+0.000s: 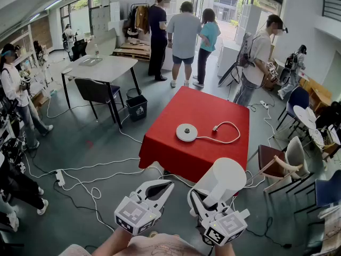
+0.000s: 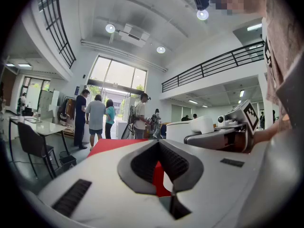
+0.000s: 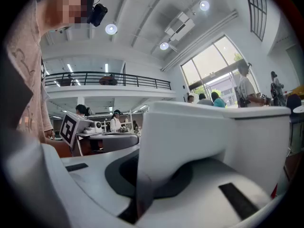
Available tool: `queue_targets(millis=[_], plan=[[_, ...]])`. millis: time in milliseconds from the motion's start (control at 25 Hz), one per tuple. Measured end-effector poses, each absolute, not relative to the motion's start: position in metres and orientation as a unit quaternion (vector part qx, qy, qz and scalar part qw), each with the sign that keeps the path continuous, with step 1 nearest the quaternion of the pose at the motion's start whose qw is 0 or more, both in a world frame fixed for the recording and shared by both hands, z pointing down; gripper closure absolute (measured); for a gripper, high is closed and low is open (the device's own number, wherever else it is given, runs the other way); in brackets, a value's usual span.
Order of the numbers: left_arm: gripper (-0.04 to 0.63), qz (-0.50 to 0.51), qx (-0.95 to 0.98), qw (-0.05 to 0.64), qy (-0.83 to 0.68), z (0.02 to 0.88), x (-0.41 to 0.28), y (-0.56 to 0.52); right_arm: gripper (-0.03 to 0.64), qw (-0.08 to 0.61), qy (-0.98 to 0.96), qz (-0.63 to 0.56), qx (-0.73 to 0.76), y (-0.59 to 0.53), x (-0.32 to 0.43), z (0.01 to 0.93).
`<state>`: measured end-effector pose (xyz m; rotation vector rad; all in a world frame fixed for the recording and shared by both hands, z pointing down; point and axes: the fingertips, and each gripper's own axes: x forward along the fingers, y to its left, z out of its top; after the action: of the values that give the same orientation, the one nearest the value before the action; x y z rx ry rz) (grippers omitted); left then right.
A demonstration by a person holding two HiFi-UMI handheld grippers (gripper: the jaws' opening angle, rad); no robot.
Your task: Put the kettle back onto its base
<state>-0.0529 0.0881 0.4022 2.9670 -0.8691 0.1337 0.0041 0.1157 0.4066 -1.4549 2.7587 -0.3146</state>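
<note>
My right gripper (image 1: pixel 201 200) is shut on the handle of the white kettle (image 1: pixel 226 177), which hangs in the air short of the red table's (image 1: pixel 213 108) near edge. Seen from the right gripper view, the kettle (image 3: pixel 213 137) fills the frame, its handle pinched between the jaws. The round white base (image 1: pixel 186 132) lies on the red cloth with its white cord (image 1: pixel 216 127) looping to the right. My left gripper (image 1: pixel 166 185) floats beside the kettle, shut and holding nothing; its tips (image 2: pixel 159 144) meet in the left gripper view, where the kettle (image 2: pixel 190 127) shows to the right.
A dark-topped table (image 1: pixel 106 68) with a chair and a bin (image 1: pixel 137 108) stand to the left. Chairs (image 1: pixel 277 161) crowd the red table's right side. White cables (image 1: pixel 80 177) trail over the floor at the left. Several people stand at the back and sides.
</note>
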Motion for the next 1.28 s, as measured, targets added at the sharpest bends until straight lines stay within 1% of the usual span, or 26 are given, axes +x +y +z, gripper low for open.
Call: queue_targets(millis=[280,1280], plan=[[0.609,0.049,0.959,0.023,-0.277,0.403,-0.048,0.094,0.594,0.018,0.881,-0.106,-0.461,0.120,0.012,0.405],[0.608,0.054,0.951,0.022,-0.302,0.409,-0.014,0.120,0.591,0.012,0.896,-0.097,-0.432,0.138,0.049,0.401]])
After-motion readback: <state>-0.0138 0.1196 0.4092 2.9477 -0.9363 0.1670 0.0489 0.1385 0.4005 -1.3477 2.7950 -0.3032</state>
